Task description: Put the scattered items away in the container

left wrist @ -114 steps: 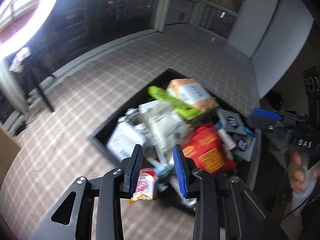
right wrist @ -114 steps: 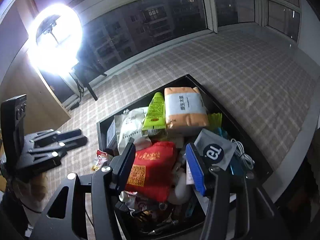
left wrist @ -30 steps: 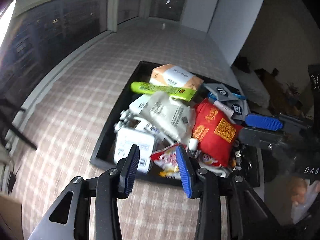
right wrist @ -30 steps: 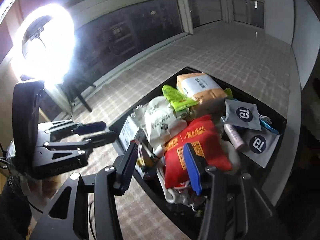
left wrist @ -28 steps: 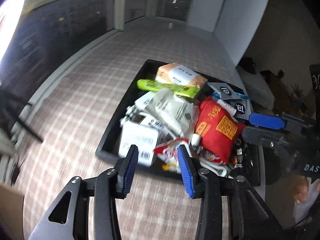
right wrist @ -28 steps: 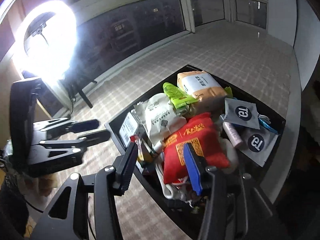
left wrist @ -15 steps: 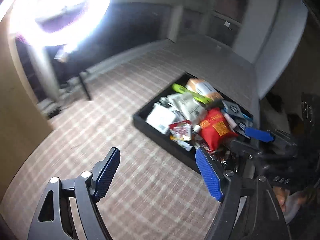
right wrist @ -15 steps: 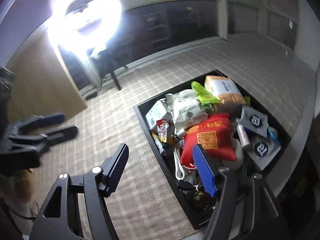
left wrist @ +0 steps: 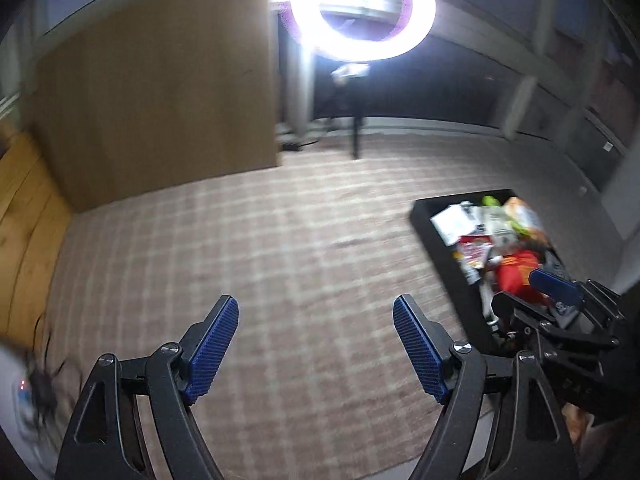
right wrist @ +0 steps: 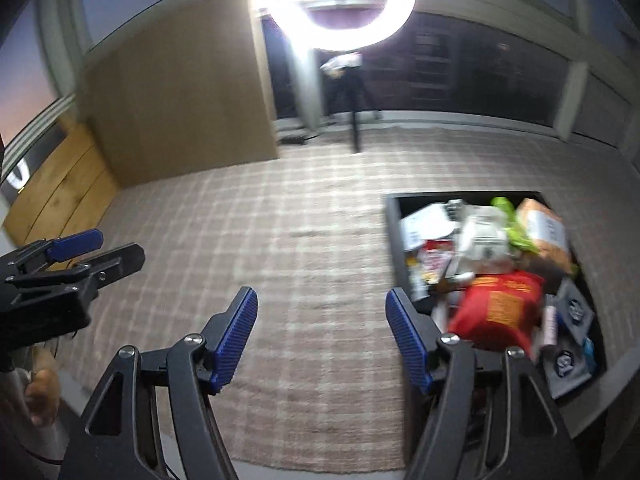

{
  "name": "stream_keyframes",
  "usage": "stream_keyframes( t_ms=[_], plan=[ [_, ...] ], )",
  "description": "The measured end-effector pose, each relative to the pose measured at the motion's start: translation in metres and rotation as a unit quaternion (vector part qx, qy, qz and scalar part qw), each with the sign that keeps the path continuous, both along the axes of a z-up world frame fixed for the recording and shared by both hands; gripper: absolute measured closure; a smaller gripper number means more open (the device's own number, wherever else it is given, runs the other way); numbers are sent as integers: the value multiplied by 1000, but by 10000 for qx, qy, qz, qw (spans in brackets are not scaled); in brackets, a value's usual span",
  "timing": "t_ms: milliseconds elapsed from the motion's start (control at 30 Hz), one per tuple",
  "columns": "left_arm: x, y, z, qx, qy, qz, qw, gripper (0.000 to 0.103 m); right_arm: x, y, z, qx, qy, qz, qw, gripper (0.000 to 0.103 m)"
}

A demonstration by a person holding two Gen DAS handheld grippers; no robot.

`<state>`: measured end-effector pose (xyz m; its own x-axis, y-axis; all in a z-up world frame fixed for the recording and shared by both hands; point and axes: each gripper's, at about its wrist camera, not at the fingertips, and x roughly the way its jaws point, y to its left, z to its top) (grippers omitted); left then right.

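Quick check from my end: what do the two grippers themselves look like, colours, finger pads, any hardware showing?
Both match: the left gripper and right gripper have matte black angular frames with triangular cut-outs and silver pivot screws. Each finger carries a blue ribbed pad. In the right wrist view a bare hand shows under the left gripper; no sleeve is visible. No cables or legible markings show on either.

You face a lit ring light (right wrist: pixel 340 4) on its dark stand (right wrist: pixel 354 128) beyond the far edge of the plaid tablecloth (right wrist: pixel 304 240). A wooden panel (right wrist: pixel 180 96) stands far left.
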<state>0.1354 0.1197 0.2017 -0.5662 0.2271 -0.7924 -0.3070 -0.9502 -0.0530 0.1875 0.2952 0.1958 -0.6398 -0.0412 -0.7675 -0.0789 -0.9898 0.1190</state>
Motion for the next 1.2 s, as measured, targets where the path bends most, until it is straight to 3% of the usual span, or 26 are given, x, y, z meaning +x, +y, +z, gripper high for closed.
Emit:
stream_keyframes(
  t_ms=[233, 833, 1067, 1200],
  plan=[
    [14, -43, -1, -37, -36, 448, 9990, 25, -4, -43, -9, -74, -13, 494, 9988, 37],
    [-17, -76, -31, -118, -312, 250, 9991, 24, -26, -82, -45, -277, -204, 132, 9993, 37],
    [-35, -93, -52, -106, -418, 519, 9977, 24, -48, -95, -64, -351, -357, 171, 9986, 37],
    [-48, -100, -72, -308, -474, 738, 9957, 23, -65, -109, -80, -300, -440, 285, 9982, 37]
  ],
)
